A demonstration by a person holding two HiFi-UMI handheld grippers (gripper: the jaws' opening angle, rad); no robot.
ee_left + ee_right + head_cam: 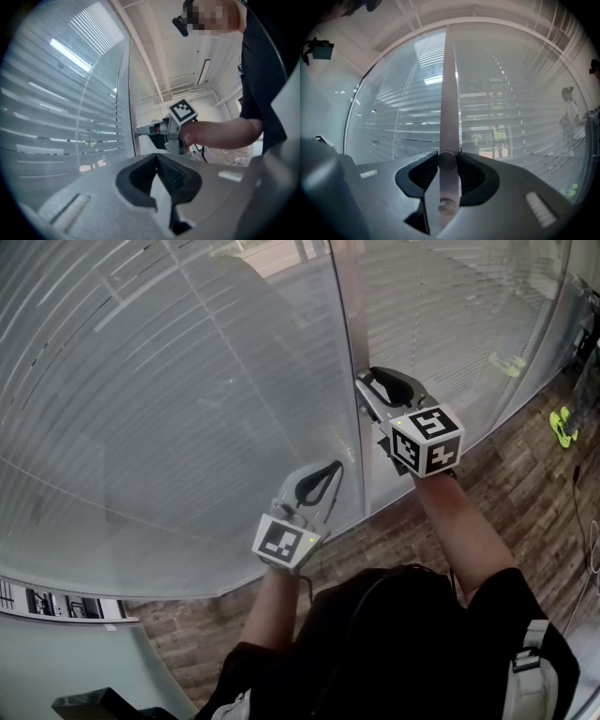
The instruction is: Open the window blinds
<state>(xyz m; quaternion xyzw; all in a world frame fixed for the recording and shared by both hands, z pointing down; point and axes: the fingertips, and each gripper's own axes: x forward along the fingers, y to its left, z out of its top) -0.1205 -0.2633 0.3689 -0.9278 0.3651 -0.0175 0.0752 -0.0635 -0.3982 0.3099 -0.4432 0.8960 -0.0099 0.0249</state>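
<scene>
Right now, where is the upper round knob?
In the right gripper view, the upper round knob sits on the upright post between the two blinds, pinched in the right gripper's jaws.

Beneath you runs a brown brick-pattern floor [506,493]. Near its right edge lies a neon-green item [562,427], too small to name, and a thin cable [593,549] trails along that same edge. A white ledge [66,610] meets the floor's left end. A long ceiling light [205,71] hangs overhead. Outside the glass you have small trees [499,137], and a faint person [571,115] stands at far right.
</scene>
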